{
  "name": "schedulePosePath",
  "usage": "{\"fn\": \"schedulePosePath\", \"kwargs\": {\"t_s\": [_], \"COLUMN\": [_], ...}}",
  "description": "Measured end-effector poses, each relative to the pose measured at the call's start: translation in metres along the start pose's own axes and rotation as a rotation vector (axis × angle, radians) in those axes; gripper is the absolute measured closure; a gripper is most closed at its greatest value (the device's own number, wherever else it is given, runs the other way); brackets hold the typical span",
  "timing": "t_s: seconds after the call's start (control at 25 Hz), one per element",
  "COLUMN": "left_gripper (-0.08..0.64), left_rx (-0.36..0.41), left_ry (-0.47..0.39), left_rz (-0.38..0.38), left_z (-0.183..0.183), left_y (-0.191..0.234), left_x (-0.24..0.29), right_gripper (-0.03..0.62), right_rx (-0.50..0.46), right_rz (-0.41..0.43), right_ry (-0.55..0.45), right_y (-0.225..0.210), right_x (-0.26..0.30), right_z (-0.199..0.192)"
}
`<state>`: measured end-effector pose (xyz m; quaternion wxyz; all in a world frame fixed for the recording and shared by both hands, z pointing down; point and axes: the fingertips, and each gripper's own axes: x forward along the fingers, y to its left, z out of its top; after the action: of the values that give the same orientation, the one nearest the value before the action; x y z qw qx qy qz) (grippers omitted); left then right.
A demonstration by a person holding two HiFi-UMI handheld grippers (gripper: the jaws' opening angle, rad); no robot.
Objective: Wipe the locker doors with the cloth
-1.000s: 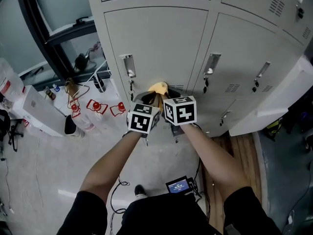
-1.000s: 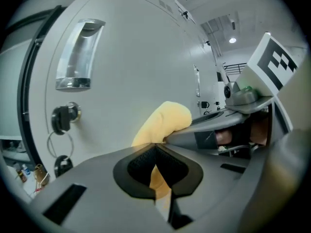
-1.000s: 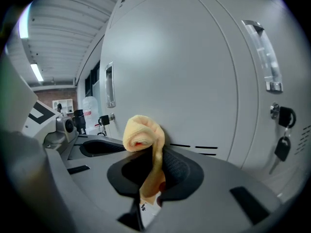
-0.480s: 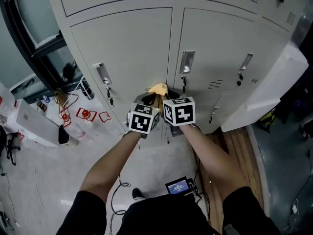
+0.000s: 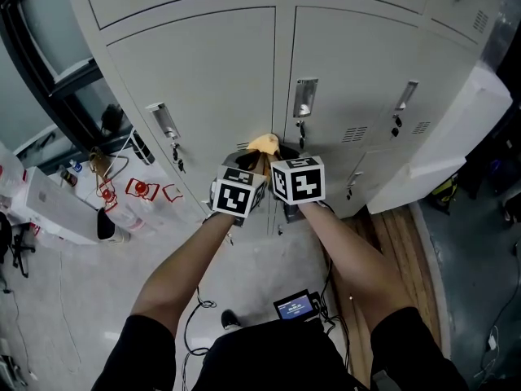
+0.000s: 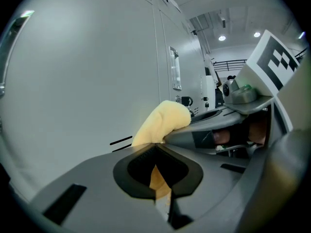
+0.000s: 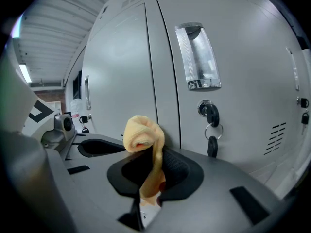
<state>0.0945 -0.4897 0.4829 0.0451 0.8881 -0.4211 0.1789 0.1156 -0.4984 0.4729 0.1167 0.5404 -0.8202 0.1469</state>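
Observation:
Grey locker doors (image 5: 203, 80) fill the top of the head view. A yellow cloth (image 5: 264, 145) is bunched close against them, near the seam between two doors. Both grippers hold it, side by side. My left gripper (image 5: 251, 166) is shut on the cloth (image 6: 163, 123), a strip of which runs down between its jaws. My right gripper (image 5: 275, 163) is shut on the same cloth (image 7: 142, 134), which rolls up above its jaws. In the right gripper view a chrome handle (image 7: 198, 57) and a lock with hanging keys (image 7: 210, 118) sit just right of the cloth.
A white box (image 5: 49, 206), red hangers (image 5: 146, 190) and cables lie on the floor at left. A dark window frame (image 5: 49, 80) stands behind them. A white panel (image 5: 444, 157) leans by the lockers at right, above a wooden floor strip (image 5: 399, 243). A small screen device (image 5: 295, 306) sits by my feet.
The lockers have slid left in the head view, so both grippers and the cloth now sit further right along the doors, by the seam. Both stay shut on the cloth.

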Motion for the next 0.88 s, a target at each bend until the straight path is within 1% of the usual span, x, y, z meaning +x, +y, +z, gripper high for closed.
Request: {"fn": "schedulePosePath", "kwargs": {"t_s": [0.2,0.28,0.4,0.52,0.6,0.8,0.88], "left_gripper": [0.541,0.541,0.541,0.54,0.54,0.54,0.54], "left_rx": [0.015,0.03,0.025,0.025,0.06,0.217,0.25], "left_ry": [0.04,0.039,0.0,-0.061,-0.11,-0.221,-0.256], "left_rz": [-0.007,-0.014,-0.03,-0.054,-0.071,-0.1,-0.092], "left_z": [-0.002,-0.001,0.007,0.021,0.032,0.049,0.05], "left_y": [0.0,0.0,0.004,0.01,0.012,0.008,0.008], "left_x": [-0.003,-0.009,-0.028,-0.057,-0.08,-0.143,-0.167], "right_gripper": [0.522,0.522,0.522,0.522,0.522,0.522,0.522], "right_rx": [0.013,0.013,-0.009,-0.047,-0.088,-0.241,-0.311], "right_rz": [-0.022,-0.019,0.017,0.084,0.137,0.262,0.275], "right_ry": [0.012,0.008,-0.019,-0.07,-0.11,-0.193,-0.218], "right_y": [0.003,0.009,0.026,0.052,0.072,0.117,0.129], "right_x": [-0.002,-0.005,-0.014,-0.027,-0.04,-0.079,-0.095], "right_z": [0.0,0.003,0.012,0.031,0.044,0.071,0.076]}}
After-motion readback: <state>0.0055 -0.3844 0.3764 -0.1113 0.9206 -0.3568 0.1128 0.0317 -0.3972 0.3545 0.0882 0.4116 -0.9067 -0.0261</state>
